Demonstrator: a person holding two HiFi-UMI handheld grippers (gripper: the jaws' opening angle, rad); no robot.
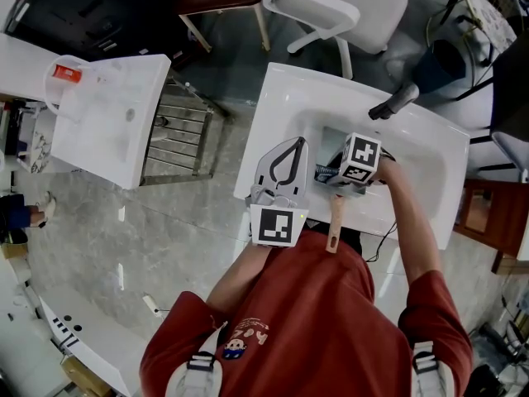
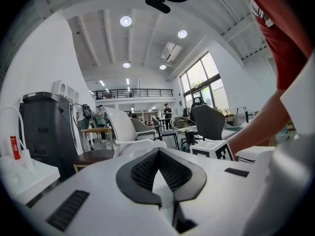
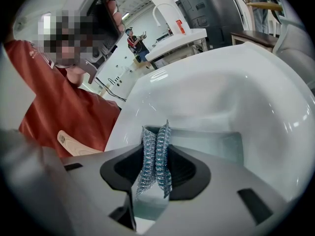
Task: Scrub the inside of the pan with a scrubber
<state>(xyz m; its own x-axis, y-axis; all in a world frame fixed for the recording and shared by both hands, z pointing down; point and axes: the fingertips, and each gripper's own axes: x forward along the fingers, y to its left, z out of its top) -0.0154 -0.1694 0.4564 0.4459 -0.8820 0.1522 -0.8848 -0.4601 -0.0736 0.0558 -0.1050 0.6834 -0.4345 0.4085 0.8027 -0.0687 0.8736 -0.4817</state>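
Your right hand-held gripper is clamped on mesh scrubber, lower centre of right gripper view. Scrubber likely light, springy, crushable: hold mid-wad. Left hand-held gripper closed, empty. Pan handle, wooden, mid-frame at sink edge: best hold. Pan body hidden.

Bright ceiling lamps — sharp centres — fisheye-bent, dark edges
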